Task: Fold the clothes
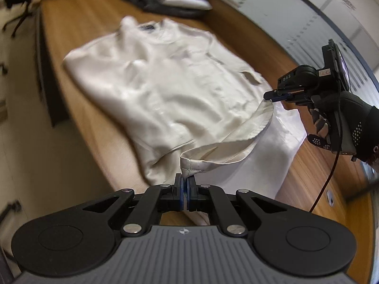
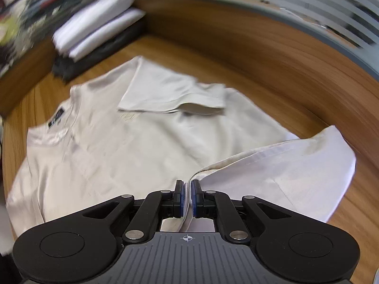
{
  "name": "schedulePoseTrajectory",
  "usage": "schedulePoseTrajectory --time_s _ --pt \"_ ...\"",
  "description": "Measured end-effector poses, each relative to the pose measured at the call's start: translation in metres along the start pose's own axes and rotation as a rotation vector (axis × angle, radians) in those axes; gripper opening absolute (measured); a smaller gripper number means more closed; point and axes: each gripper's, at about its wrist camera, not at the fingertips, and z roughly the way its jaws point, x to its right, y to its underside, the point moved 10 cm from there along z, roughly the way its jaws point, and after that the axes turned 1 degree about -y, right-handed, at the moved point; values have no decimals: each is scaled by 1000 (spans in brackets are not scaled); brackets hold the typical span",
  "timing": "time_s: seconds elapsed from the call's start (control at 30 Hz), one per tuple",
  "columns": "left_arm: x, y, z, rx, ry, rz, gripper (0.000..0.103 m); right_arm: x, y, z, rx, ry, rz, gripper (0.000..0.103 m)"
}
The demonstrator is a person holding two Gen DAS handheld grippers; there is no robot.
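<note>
Left wrist view shows the left tool (image 1: 185,182) clamped on a hem corner of the cream shirt (image 1: 154,90), which lies spread on the bench (image 1: 78,16). Further right, the right tool (image 2: 187,187) pinches the hem's other end. Uneven pulling could skew the fold, or the thin cloth might slip free.

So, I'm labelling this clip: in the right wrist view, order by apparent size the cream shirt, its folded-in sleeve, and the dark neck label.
1. cream shirt
2. folded-in sleeve
3. dark neck label
The gaps are wide; nearness doesn't change the order.
</note>
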Motion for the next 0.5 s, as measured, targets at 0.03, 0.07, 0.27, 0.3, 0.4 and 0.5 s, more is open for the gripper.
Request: schedulePoseTrajectory --time_s 0.03,0.07,0.27,0.3,0.4,0.5 --pt "-4 0 3 -9 -9 -18 2 -6 -1 5 -12 5 -23 9" --pt "-7 0 6 -14 -16 -30 2 -11 -1 10 -23 12 -43 9" --pt "-18 -3 16 -43 -34 -77 2 -28 -4 30 -72 51 -114 9" --pt "-20 -4 17 -44 -34 -83 2 -29 -5 33 -77 56 -122 9" --pt "-23 -4 21 -69 -30 -114 2 -32 -7 37 -86 65 -144 9" --pt "-27 -2 25 -104 -30 -138 4 -36 -9 40 -100 55 -155 11"
